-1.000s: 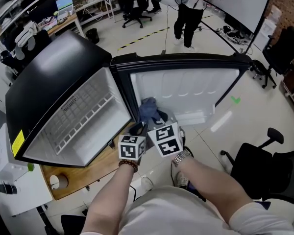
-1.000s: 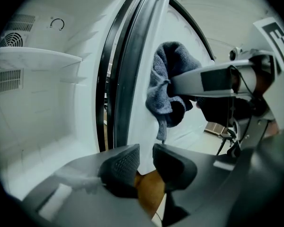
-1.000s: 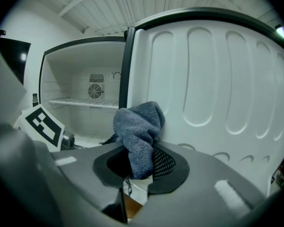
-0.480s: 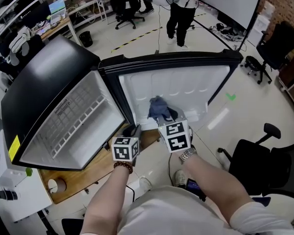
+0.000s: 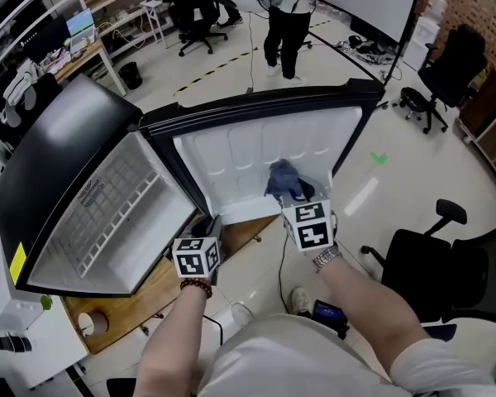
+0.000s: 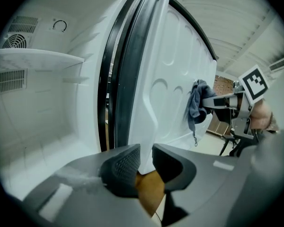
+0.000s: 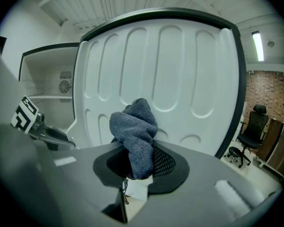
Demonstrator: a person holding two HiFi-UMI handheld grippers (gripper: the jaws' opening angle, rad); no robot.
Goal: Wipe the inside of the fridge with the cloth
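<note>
**Cloth on the door liner, door held by its edge**

The right gripper is clamping a blue-grey cloth between its jaws. The bunched fabric is standing up above the pads, and a small tag is hanging below them. The cloth is touching the white moulded inner face of the door, low down and a little past the middle, on the side away from the hinge.

The left gripper is closing on the door's lower edge near the hinge side. The white edge is sitting between its ribbed pads, and the jaws are standing only as far apart as that edge allows. The two grippers are working near each other along the bottom of the door, without touching.

The fridge is standing wide open on a wooden table. Its white cavity is showing a shelf and a round vent on the back wall.

Beyond the fridge a person is standing on the pale floor. A black chair is sitting off to the right.
</note>
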